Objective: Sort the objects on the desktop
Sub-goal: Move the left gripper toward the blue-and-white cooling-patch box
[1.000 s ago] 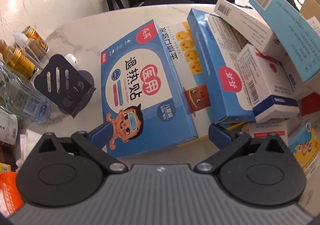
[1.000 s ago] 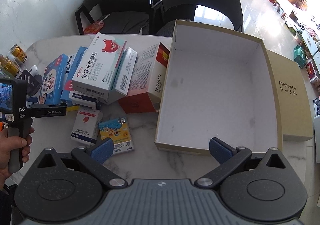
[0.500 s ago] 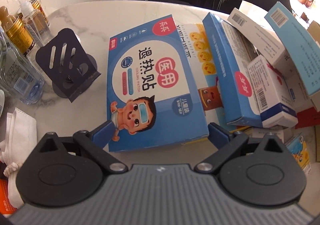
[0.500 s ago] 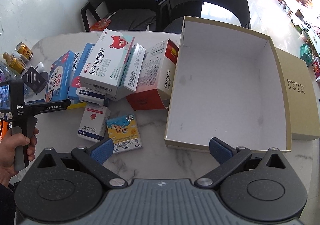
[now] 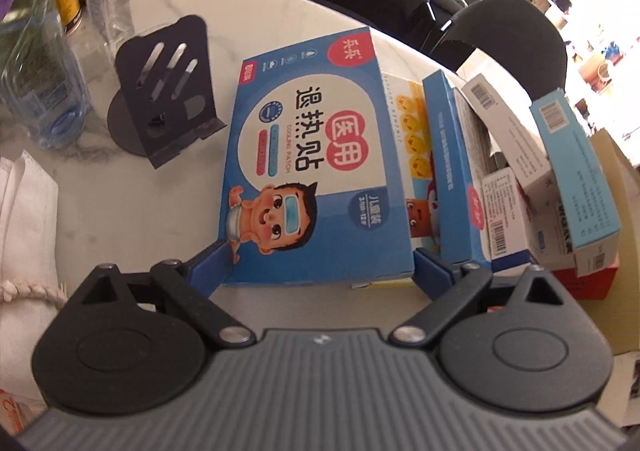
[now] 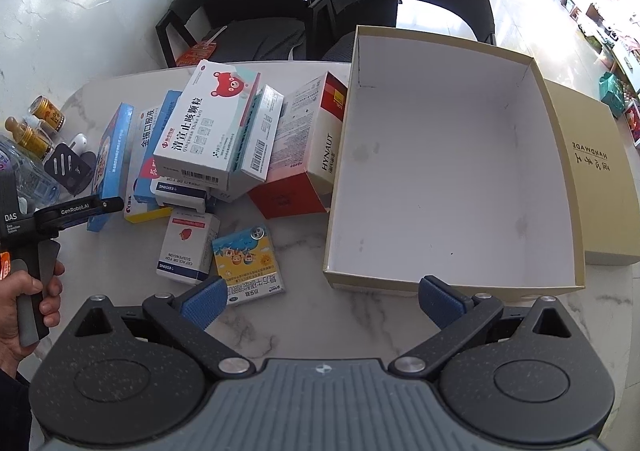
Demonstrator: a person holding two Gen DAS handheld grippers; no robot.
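Left wrist view: my left gripper fingers are closing around the blue cooling-patch carton with the cartoon child — not yet clamped. Right wrist view: my right gripper fingers stand apart over the marble worktop; the open cardboard box is empty — all sorting remains.

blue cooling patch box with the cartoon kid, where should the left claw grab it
Across its two long side edges, from the near short end. The blue cooling patch box lies flat atop the pile, that end facing the left claw, whose closing jaws already straddle it.
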